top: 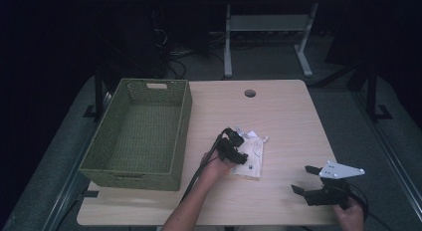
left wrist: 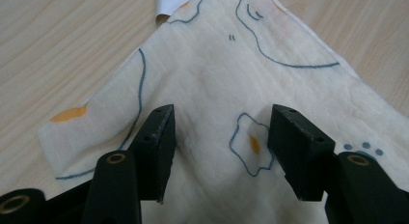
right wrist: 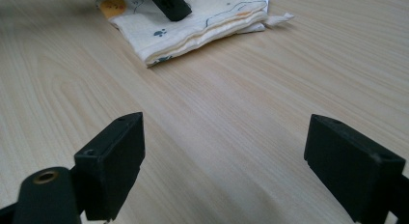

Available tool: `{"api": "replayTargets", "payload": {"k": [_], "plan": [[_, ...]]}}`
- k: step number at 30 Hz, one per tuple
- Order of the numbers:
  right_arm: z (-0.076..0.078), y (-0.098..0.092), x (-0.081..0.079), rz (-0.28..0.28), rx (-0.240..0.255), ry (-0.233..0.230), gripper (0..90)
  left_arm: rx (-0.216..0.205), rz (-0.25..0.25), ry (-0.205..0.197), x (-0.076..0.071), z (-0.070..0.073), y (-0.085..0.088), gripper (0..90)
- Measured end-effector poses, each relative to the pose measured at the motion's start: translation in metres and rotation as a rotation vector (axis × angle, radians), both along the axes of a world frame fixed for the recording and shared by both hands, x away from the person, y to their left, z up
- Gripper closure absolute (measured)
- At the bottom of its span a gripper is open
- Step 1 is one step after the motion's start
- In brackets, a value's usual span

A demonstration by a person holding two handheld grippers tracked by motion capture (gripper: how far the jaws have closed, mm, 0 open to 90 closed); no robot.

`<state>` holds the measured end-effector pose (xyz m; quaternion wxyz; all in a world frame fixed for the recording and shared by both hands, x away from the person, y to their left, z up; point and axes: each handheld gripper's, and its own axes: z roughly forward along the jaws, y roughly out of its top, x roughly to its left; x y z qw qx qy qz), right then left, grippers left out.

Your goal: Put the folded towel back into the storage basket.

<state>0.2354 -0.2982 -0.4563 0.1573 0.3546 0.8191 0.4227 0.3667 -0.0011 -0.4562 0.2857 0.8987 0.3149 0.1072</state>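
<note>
1. Nearest the high camera, the person's right hand [top: 351, 214] holds the right gripper [top: 302, 179] above the table's front right corner. Its jaws stand wide apart with nothing between them; bare wood shows below them in the right gripper view.
2. Left forearm [top: 191, 203] enters from the bottom edge and runs up to the left gripper [top: 240, 149], near the table's middle.
3. Left gripper [left wrist: 219, 132] is set down on the folded cloth [left wrist: 212, 79]. Both pads rest on the fabric, partly open, with a raised fold and a printed egg shape between them. Whether the pads already pinch that fold cannot be told.
4. Folded cloth [top: 251, 159] is cream with blue outlines and orange patches. It lies flat on the table [top: 288, 111], just right of the basket, well apart from the right gripper.
5. Green woven basket [top: 185, 116] stands on the table's left side.
6. Round cable hole [top: 250, 93] sits near the far edge.
</note>
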Motion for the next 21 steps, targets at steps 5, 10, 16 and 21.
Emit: {"api": "replayTargets", "payload": {"k": [5, 10, 16, 21], "plan": [[0.0004, 0.0011, -0.0006, 0.002, -0.002, 0.001, 13.7, -0.024, 0.009, -0.022, -0.0025, -0.002, 0.0042, 49.0], [0.0006, 0.0021, -0.0017, 0.005, -0.007, 0.002, 13.7, -0.045, 0.021, -0.035, -0.0042, -0.0036, 0.0069, 52.6], [0.0005, 0.0031, -0.0016, 0.005, -0.011, 0.0, 13.7, -0.038, 0.031, -0.038, -0.0041, -0.0027, 0.0077, 59.4], [0.0004, 0.0044, -0.0023, 0.013, -0.015, -0.001, 13.7, -0.042, 0.037, -0.044, -0.0031, -0.003, 0.0096, 66.5]]}}
